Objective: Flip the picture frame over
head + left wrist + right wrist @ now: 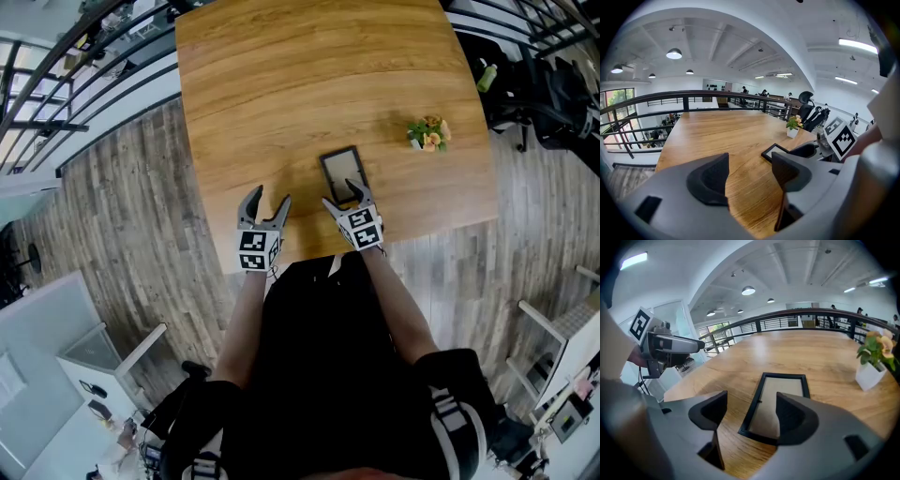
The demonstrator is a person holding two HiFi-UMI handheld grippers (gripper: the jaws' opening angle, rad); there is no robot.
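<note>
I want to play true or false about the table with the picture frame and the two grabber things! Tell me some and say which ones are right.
1. The picture frame lies flat on the table. True.
2. The left gripper is holding the picture frame. False: its fingers are open over bare wood, with nothing between them.
3. The flower pot stands on top of the picture frame. False: it stands on the table, apart from the frame, to the frame's right in the head view.
4. The right gripper has its fingers open at the near end of the picture frame. True.
</note>
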